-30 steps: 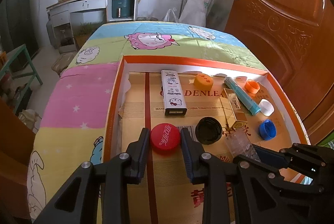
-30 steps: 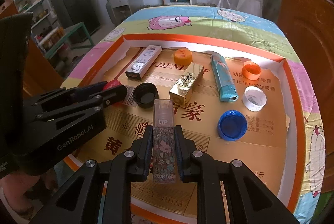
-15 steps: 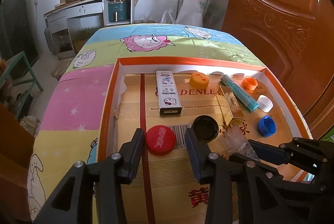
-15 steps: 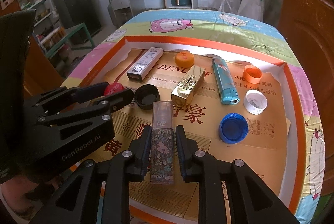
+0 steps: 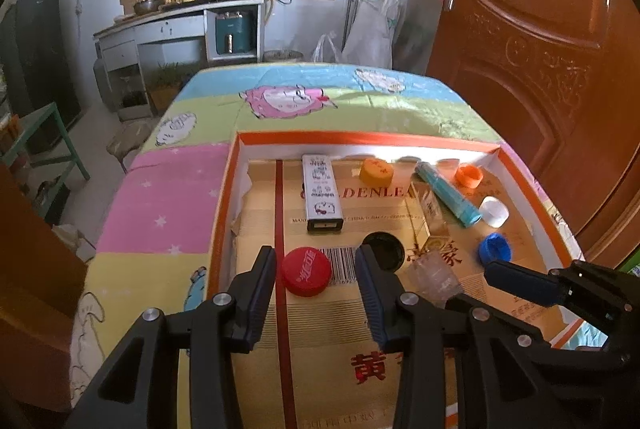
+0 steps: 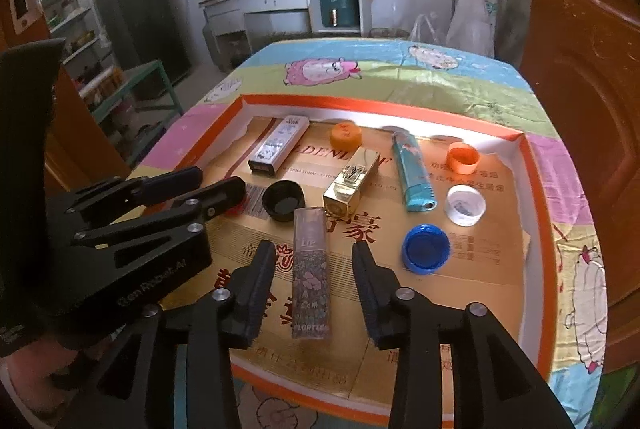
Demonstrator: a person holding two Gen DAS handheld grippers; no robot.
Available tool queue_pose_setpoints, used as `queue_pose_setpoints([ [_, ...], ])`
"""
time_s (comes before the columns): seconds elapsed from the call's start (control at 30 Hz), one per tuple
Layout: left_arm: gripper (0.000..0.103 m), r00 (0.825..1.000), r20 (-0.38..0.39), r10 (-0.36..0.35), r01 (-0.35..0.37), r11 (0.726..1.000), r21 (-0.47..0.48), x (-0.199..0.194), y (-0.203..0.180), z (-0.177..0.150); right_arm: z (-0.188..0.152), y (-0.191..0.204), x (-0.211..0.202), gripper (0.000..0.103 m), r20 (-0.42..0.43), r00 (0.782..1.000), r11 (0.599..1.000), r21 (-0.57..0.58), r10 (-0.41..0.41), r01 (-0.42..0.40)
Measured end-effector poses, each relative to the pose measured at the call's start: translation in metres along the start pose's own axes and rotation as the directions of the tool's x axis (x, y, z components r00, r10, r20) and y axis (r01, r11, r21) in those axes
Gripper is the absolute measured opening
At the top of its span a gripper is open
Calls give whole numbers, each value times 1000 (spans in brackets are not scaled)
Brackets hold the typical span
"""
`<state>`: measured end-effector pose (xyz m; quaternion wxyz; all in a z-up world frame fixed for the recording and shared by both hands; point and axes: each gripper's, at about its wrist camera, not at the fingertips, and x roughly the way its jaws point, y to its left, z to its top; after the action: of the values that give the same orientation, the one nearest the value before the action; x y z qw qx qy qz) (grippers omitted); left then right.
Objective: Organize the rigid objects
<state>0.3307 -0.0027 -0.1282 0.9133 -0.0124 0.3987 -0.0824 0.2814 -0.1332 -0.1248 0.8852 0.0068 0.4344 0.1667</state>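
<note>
Nearest, right gripper point(image 6: 314, 289): jaws have just been opening, standing clear either side of the floral lip-gloss tube point(image 6: 310, 269), which lies flat on the card floor of the orange-rimmed tray point(image 6: 540, 197), gripped by nothing. Left gripper point(image 5: 316, 283): jaws parted, red bottle cap point(image 5: 306, 271) between them, untouched and resting on the tray floor. Beyond: black cap point(image 6: 283, 200), gold box point(image 6: 352, 181), blue cap point(image 6: 426, 249), teal lighter point(image 6: 414, 171), white cap point(image 6: 466, 206). Farthest: cartoon-printed box point(image 6: 279, 145), two orange caps. Advice: lift both grippers straight up, so neither finger nudges the placed items.
</note>
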Motion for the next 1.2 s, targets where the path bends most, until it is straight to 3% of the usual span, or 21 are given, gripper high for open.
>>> queue_pose_setpoints([
  [0.4,41,993,108,57,-52,997,-50,-61,-6,-1,-6,1,-50,43,103,993,997,53,-65,60],
  [0.73,41,983,178,51,-48,999,-22,-124,-26,-19,-29,13,-117,43,222,966,989,90,-133,116],
  [0.97,41,974,214,81,-76,997,-27,-166,-39,-40,-49,32,-164,43,295,935,980,99,-195,173],
  [1.03,41,973,221,61,-56,998,-27,-179,-42,-48,-56,37,-177,43,315,926,977,107,-208,183],
  [1.2,41,969,241,50,-46,999,-19,-203,-50,-64,-72,45,-198,43,326,920,974,131,-216,183],
])
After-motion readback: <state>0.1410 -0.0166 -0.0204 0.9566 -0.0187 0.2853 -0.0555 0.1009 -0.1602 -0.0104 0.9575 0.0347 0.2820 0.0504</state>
